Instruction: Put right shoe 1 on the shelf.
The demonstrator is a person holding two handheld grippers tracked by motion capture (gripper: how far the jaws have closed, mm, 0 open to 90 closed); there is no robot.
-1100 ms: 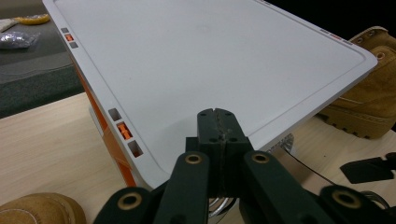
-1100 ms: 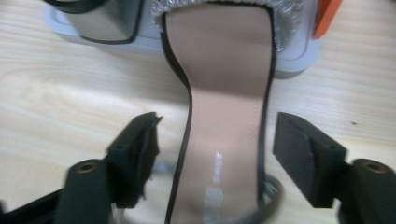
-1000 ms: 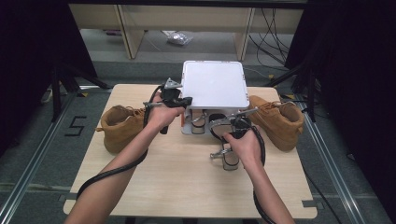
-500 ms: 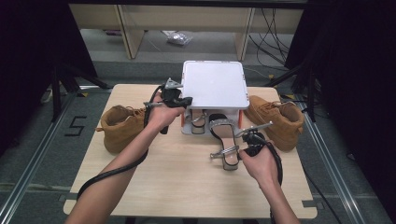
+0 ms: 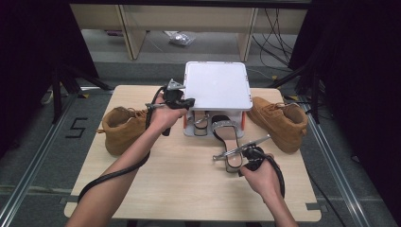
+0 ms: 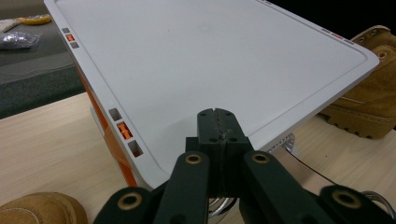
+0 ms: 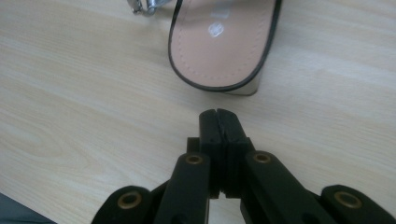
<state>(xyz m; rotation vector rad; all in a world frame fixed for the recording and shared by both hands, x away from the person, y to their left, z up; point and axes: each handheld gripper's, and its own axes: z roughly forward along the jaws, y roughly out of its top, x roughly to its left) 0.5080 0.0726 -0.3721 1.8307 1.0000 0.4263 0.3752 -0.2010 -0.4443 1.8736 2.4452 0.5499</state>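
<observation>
A pale wooden table [image 5: 142,189] stands on a grey floor between dark curtains, with shelving legs and loose cables at twelve o'clock beyond it. At the table's far middle sits a white storage box [image 5: 217,87] with a flat lid and orange latches, raised on a low rack. A tan suede boot [image 5: 124,127] rests at nine o'clock of the box and a second tan boot [image 5: 280,120] at three o'clock, both well apart from the centre of the table.

The heeled sandal [image 5: 231,142], with a beige insole, black edging and a silver buckle strap, lies at six o'clock of the box, its front end just under the box's near edge and its heel end towards the person.

The left gripper [image 5: 191,101] is held at the box's near left corner; in the left gripper view its black jaws are pressed together with nothing between them, their tips over the lid's edge.

The right gripper [image 5: 217,157] lies low over the table at four o'clock of the sandal's heel. Its jaws have just been closing and now meet, empty; in the right gripper view the sandal's rounded heel end sits just past the tips at twelve o'clock, apart from them
</observation>
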